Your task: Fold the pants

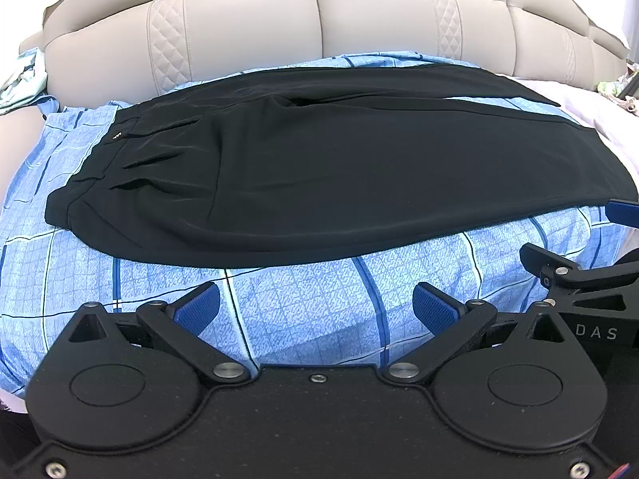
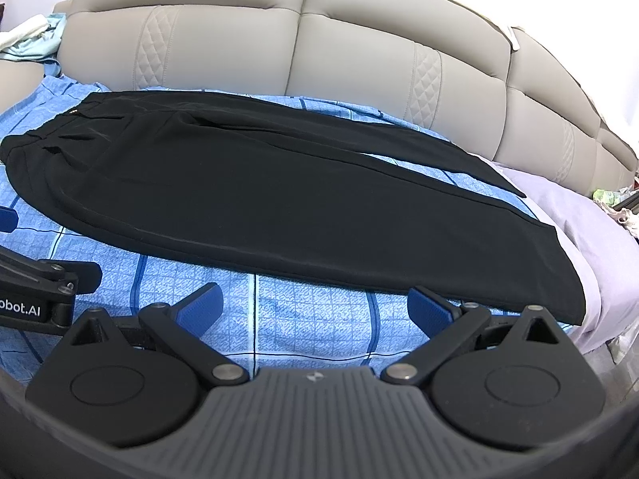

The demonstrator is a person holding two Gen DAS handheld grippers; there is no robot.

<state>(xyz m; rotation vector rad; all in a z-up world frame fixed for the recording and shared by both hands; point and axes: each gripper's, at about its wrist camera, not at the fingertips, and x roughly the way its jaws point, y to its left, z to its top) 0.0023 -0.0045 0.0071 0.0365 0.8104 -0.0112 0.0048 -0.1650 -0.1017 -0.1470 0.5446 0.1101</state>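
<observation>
Black pants point(image 1: 319, 167) lie flat on a blue checked sheet point(image 1: 303, 307), one leg laid over the other, waistband to the left and hems to the right. They also show in the right wrist view point(image 2: 279, 199). My left gripper point(image 1: 317, 299) is open and empty, just short of the pants' near edge. My right gripper point(image 2: 315, 303) is open and empty, near the same edge closer to the hems. The right gripper shows at the right edge of the left wrist view point(image 1: 571, 243); the left gripper shows at the left edge of the right wrist view point(image 2: 36, 247).
A padded beige headboard point(image 1: 319, 20) runs along the far side. A pale lilac sheet point(image 2: 591, 239) lies beyond the blue sheet on the right. Crumpled light cloth point(image 2: 28, 40) sits at the far left, and small clutter point(image 2: 615, 199) at the far right.
</observation>
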